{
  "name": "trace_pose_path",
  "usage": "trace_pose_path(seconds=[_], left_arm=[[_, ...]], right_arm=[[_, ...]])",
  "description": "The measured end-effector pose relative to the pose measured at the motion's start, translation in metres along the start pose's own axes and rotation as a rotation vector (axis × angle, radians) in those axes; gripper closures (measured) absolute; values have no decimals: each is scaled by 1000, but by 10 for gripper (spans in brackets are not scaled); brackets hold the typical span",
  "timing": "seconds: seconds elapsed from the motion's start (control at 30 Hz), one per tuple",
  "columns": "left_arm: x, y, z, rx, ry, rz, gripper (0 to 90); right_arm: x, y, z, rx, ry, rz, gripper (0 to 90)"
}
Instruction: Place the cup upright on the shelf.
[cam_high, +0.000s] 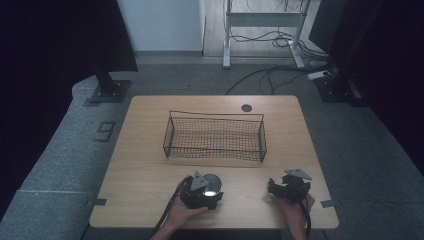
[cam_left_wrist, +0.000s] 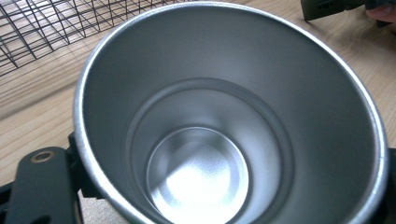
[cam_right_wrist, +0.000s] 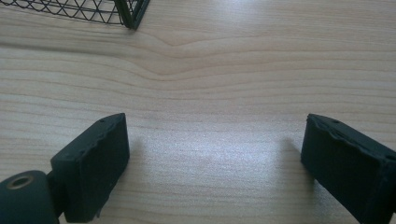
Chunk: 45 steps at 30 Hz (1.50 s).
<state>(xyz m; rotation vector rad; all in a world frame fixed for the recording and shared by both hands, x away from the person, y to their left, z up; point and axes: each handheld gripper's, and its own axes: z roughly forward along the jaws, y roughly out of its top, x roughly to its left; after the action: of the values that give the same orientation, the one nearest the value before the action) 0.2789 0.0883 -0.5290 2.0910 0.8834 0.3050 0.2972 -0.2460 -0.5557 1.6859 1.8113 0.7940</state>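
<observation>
L gripper (cam_high: 209, 189) grips a steel cup (cam_left_wrist: 219, 135) near the basket (cam_high: 215, 136). R gripper (cam_right_wrist: 215, 163) rests on table (cam_right_wrist: 233, 70), jaws wide w/ nothing between.

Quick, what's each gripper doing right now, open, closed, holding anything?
Left gripper: closed on the metal cup, which looks empty inside.
Right gripper: open, fingers spread wide over the bare table, holding nothing.
</observation>
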Motion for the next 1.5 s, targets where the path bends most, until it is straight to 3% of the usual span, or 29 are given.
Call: trace_pose_path(seconds=[0.27, 0.9, 1.5], left_arm=[[3, 1, -7, -28, -1, -8, 181], [25, 8, -46, -134, 20, -66, 181], [34, 15, -52, -139, 24, -64, 181]], right_arm=[[0, 0, 0, -1, 3, -1, 78], [-1, 0, 0, -1, 5, -3, 80], [-1, 0, 0, -1, 5, -3, 81]])
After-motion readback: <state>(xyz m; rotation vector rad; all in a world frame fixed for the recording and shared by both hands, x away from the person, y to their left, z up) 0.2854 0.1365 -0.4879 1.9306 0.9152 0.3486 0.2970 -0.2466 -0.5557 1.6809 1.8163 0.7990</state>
